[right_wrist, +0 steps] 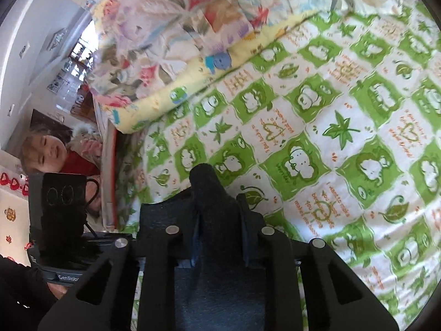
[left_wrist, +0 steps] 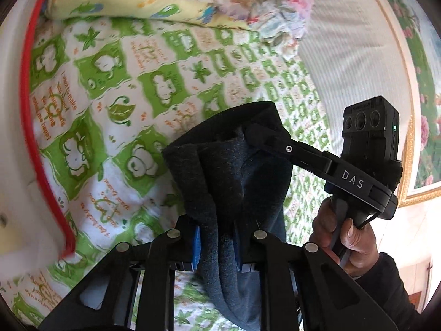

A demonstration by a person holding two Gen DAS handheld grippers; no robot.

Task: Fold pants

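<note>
The dark navy pants [left_wrist: 228,171] hang bunched and lifted above the green-and-white bedsheet [left_wrist: 110,88]. My left gripper [left_wrist: 216,245] is shut on a thick fold of them between its blue pads. My right gripper [left_wrist: 259,135] reaches in from the right in the left wrist view and pinches the pants' upper edge. In the right wrist view, my right gripper [right_wrist: 219,220] is shut on a dark tuft of the pants [right_wrist: 206,190], which sticks up between its fingers. The pants' lower part is hidden behind the gripper bodies.
A yellow cartoon-print pillow [left_wrist: 132,0] and a crumpled floral blanket [right_wrist: 171,27] lie at the bed's far end. A red-trimmed white edge [left_wrist: 30,110] borders the sheet. A child [right_wrist: 46,151] is beside the bed. A framed floral picture [left_wrist: 430,127] hangs on the wall.
</note>
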